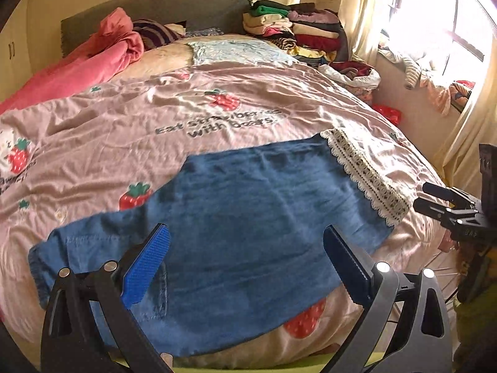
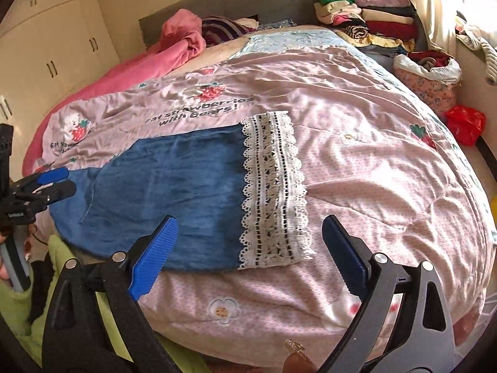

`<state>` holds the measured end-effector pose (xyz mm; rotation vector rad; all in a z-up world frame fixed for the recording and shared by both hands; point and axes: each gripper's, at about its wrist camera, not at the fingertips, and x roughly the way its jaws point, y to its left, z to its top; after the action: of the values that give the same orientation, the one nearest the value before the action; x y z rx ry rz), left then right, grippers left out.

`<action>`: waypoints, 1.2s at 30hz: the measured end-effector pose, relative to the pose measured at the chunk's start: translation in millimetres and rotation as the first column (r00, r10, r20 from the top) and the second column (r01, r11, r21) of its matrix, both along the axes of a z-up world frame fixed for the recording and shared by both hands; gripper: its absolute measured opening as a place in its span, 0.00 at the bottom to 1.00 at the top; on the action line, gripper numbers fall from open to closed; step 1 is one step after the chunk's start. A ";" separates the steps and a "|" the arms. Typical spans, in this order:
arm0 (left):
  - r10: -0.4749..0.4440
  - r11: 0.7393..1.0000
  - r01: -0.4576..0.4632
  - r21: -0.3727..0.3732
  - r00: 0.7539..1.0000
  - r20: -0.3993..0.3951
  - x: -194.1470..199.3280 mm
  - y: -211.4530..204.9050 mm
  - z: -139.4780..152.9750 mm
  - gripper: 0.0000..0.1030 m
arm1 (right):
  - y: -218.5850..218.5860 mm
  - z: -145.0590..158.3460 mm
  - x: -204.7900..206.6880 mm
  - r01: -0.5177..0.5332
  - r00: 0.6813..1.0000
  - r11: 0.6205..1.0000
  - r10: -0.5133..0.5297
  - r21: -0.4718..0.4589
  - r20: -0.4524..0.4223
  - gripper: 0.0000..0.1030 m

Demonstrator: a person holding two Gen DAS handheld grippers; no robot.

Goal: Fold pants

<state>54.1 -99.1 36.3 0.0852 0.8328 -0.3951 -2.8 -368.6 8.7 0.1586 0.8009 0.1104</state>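
Blue ribbed pads tip both grippers, which hover over the near edge of a bed. Nearest in the right wrist view, the right gripper [image 2: 248, 255] has its jaws spread wide with nothing between them, above the lace end of the garment. In the left wrist view, the left gripper [image 1: 245, 264] also has its jaws wide apart and empty, hanging over the waist end.

Just beyond the fingers lie the pants [image 1: 236, 211], blue denim, laid flat across the near part of the bed, one leg seemingly stacked on the other. A white lace cuff [image 2: 273, 189] trims the leg end on the right. The waist end lies to the left, close to the bed edge.

Under them spreads a pale pink quilt [image 2: 366, 161] printed with strawberries and the words "Eat strawberries with bears!".

Farther back, a crumpled pink blanket [image 1: 102, 52] sits by the grey headboard [image 1: 174, 6], and a pile of folded clothes [image 2: 369, 15] fills the far right corner. A bright window lights the right side.

By the look of it, the lengthwise fold is done and the cloth is released. The next move probably calls for pinching both corners of one end, lace cuff or waist, and carrying it over to meet the other end, keeping the edges aligned.
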 end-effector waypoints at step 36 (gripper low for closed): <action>-0.297 0.954 0.300 -0.004 0.943 -0.150 166.3 -143.0 -60.5 0.95 | -22.1 -63.5 34.2 0.011 0.997 0.981 0.003 0.192 -0.074 0.85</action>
<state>220.4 -242.1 -24.2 0.2030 0.9749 -0.6866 31.4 -390.7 -54.8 0.3488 0.8637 0.1794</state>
